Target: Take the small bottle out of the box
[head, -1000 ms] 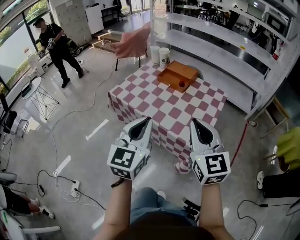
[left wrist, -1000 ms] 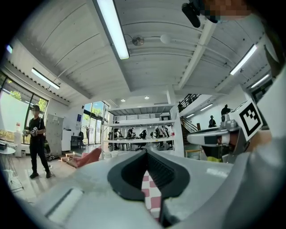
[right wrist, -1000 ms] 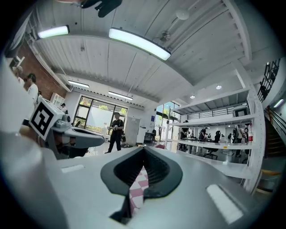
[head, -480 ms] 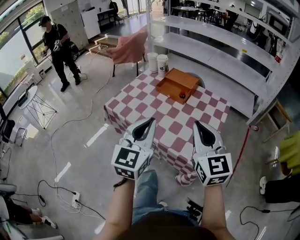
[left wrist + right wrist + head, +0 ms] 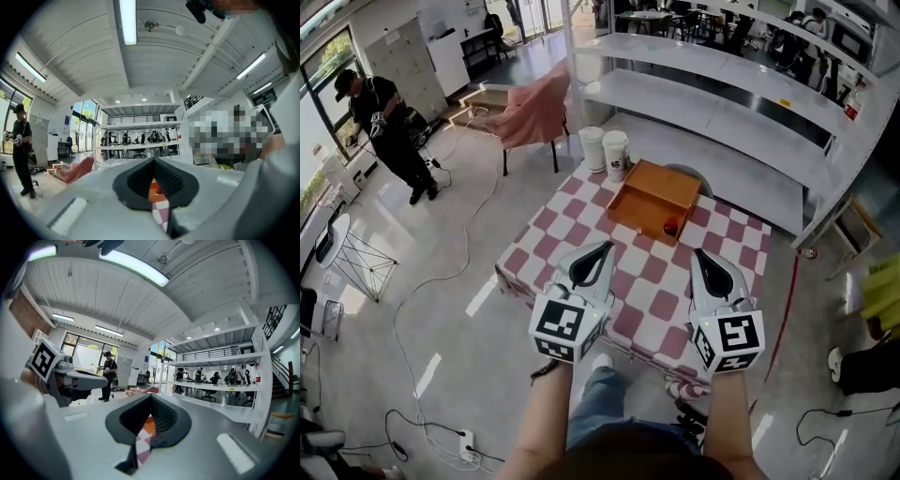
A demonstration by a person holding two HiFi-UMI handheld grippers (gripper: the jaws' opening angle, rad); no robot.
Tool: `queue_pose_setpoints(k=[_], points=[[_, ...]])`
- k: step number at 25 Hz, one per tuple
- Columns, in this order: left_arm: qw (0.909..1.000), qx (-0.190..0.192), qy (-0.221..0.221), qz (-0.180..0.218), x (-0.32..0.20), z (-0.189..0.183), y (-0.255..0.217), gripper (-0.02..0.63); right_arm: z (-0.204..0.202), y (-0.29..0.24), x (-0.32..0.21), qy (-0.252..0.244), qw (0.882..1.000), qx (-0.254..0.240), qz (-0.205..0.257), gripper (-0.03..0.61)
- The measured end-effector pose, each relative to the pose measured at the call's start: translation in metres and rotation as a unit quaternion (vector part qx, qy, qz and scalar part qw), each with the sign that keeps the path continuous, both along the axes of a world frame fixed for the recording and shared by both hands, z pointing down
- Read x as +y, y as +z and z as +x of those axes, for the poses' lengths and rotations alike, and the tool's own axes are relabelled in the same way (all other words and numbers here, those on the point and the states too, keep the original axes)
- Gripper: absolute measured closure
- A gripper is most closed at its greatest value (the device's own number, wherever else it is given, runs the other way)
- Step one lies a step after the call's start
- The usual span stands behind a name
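Observation:
The orange wooden box (image 5: 654, 200) lies open on the checked table (image 5: 572, 234), toward its far side. A small dark red bottle (image 5: 670, 227) lies inside the box near its front right corner. My left gripper (image 5: 607, 247) and right gripper (image 5: 698, 251) are held level side by side over the table's near edge, well short of the box. Both are shut with nothing in them. In the left gripper view the box (image 5: 153, 189) and the bottle (image 5: 159, 191) show through the slot below the closed tips (image 5: 153, 160). The right gripper view shows closed tips (image 5: 151, 395) and a sliver of the box (image 5: 148, 427).
Two white paper cups (image 5: 604, 150) stand at the table's far left corner, beside the box. A pink-draped chair (image 5: 532, 108) stands behind the table, long white shelving (image 5: 722, 94) runs beyond it. A person in black (image 5: 384, 127) stands far left. Cables lie across the floor (image 5: 441, 281).
Both grippers have travelled forward together, from over the floor to over the table's near edge. The table and box now appear closer. Both stayed shut.

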State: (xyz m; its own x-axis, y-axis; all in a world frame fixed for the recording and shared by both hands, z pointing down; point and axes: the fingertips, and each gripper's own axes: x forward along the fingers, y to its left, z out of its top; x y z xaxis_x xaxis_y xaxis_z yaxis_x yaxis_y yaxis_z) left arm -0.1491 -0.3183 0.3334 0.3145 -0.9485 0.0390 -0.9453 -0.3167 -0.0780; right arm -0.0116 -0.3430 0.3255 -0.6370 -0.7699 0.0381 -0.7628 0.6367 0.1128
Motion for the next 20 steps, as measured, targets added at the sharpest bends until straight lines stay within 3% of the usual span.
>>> queue_pose_setpoints(k=[5,8,16,20], points=[[0.9994,-0.010,0.030,-0.011,-0.060,-0.035,0.013,0.618,-0.030,0.009,-0.052,0.029,0.999,-0.002,-0.014,0.580],[0.9987,0.002,0.048,-0.015,-0.091,-0.047,0.012,0.618,-0.040,0.013,-0.079,0.050,0.999,-0.002,-0.022,0.580],[0.9959,0.006,0.089,-0.018,-0.156,-0.075,0.024,0.618,-0.049,0.029,-0.135,0.105,0.993,-0.034,-0.047,0.578],[0.9948,0.020,0.098,-0.023,-0.177,-0.080,0.022,0.618,-0.049,0.043,-0.151,0.121,0.991,-0.023,-0.051,0.552]])
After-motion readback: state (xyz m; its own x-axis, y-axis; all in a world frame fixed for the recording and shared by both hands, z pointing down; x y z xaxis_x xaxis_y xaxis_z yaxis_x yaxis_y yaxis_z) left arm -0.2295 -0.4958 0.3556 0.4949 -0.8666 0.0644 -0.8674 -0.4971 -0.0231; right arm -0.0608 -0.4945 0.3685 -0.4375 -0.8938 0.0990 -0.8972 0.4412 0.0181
